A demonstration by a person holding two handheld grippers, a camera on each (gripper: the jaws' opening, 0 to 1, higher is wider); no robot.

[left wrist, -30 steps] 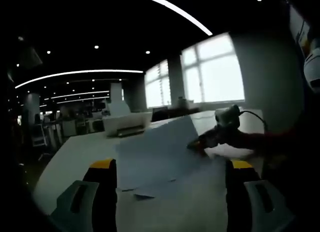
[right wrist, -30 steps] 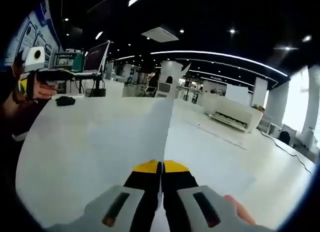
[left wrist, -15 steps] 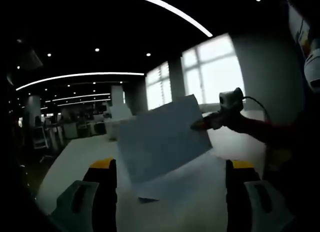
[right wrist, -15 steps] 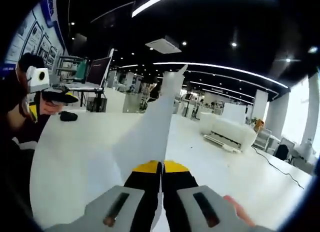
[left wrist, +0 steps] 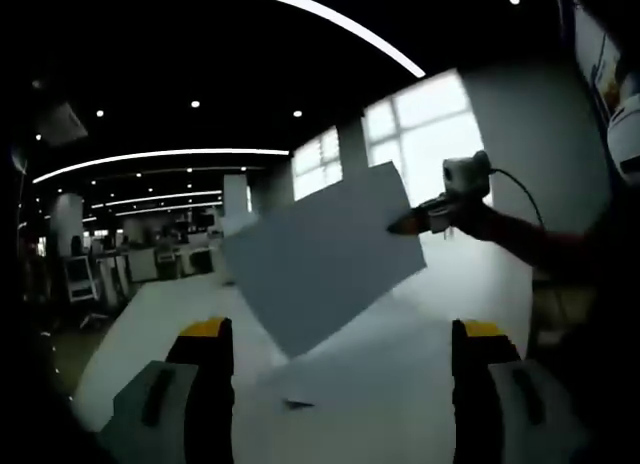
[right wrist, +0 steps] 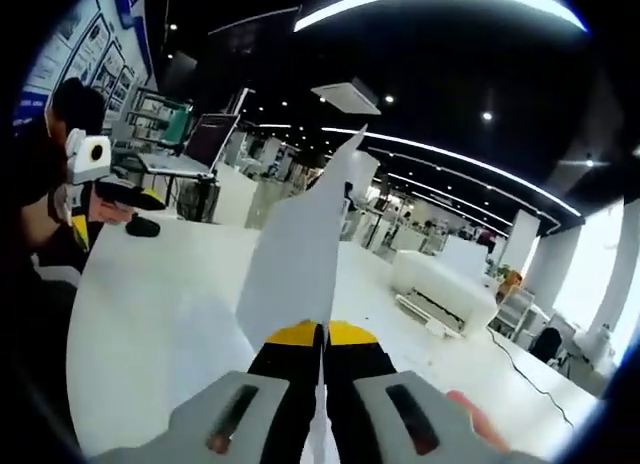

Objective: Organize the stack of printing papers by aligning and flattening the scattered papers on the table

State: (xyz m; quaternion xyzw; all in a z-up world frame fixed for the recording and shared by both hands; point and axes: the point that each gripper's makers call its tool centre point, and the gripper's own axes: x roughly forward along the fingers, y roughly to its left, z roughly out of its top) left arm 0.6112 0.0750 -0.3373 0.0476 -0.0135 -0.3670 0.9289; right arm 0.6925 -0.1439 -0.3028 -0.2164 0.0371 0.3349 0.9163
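A: Room?
B: Open-plan office, dark ceiling [right wrist: 440, 54] with long curved light strips [left wrist: 300, 4] and small spot lights. Bright windows [left wrist: 420, 134] beside a grey wall [left wrist: 530, 134].
A: Furniture?
B: Big white desk [right wrist: 150, 314], a monitor [right wrist: 210, 139] at its far end, more white desks and a white pillar [right wrist: 530, 264] beyond. Posters [right wrist: 95, 54] on the wall.

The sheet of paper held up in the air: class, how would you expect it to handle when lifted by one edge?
The sheet of paper, pinched at one edge by the right gripper, stays fairly flat, so it is probably light and slightly stiff. It looks thin, so it would likely flop or crease if swung fast.
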